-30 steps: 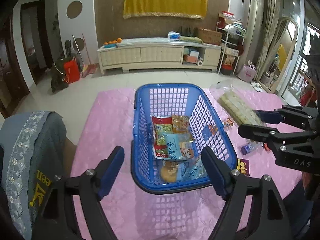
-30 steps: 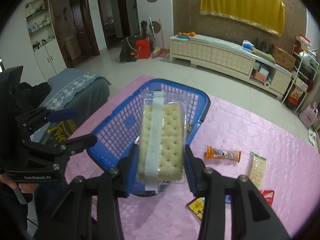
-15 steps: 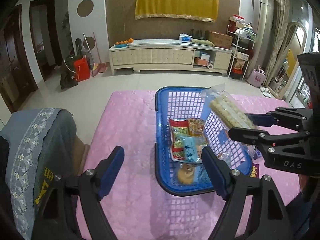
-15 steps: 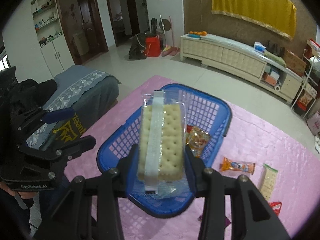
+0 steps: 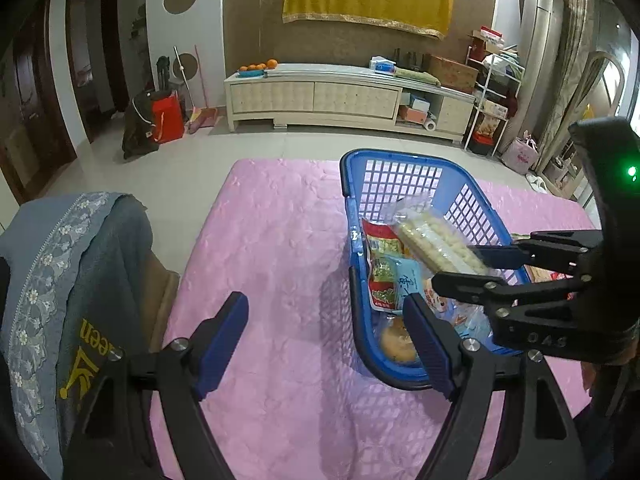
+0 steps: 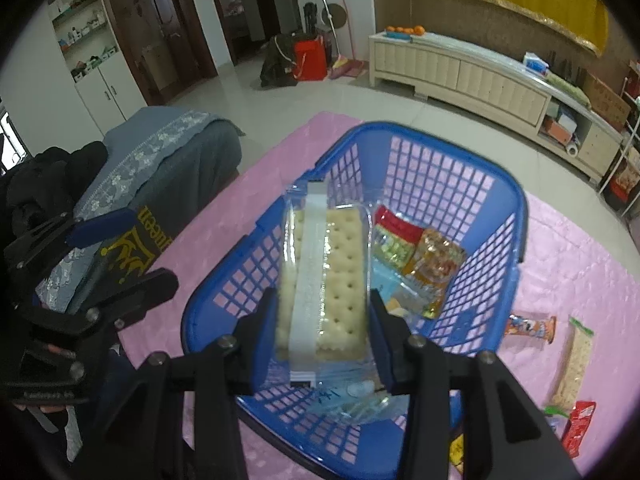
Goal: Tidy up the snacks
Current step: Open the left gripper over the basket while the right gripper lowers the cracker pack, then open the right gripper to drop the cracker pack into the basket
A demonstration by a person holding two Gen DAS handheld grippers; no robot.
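Placing step in hand: right gripper (image 6: 322, 318), jaws clenched on clear plastic pack of pale square crackers (image 6: 323, 278), poised over blue plastic lattice basket (image 6: 516, 216); crinkly snack packets (image 6: 416, 254) just beyond the jaws. Left gripper (image 5: 326, 344), jaws released and empty, above pink quilted cover (image 5: 272, 240) beside the basket. Next, probably: lower past the rim, then open jaws over packets.

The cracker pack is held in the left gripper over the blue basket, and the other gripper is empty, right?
Not quite. The right gripper holds the cracker pack, as the right wrist view shows: its pads press the pack's sides over the blue basket. The left gripper is the empty one, its jaws open over the pink cloth in the left wrist view.
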